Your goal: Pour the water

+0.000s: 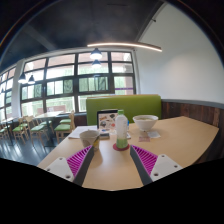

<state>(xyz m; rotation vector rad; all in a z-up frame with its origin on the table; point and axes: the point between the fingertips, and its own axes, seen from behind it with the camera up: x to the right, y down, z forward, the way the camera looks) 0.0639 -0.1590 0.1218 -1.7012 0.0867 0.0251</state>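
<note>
Tongs point(111, 160): spread, holding nothing. Tall translucent plastic bottle point(121, 130): upright on light wooden table point(180, 135), just beyond fingertips. White bowl point(145, 124): far right.

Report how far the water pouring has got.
Nothing looks done yet. The gripper is open and holds nothing; the bottle stands upright on the table, just ahead of its fingers and untouched. The bowl and the cup sit either side of it. Left: grasp the bottle, lift, tilt and pour.
</note>
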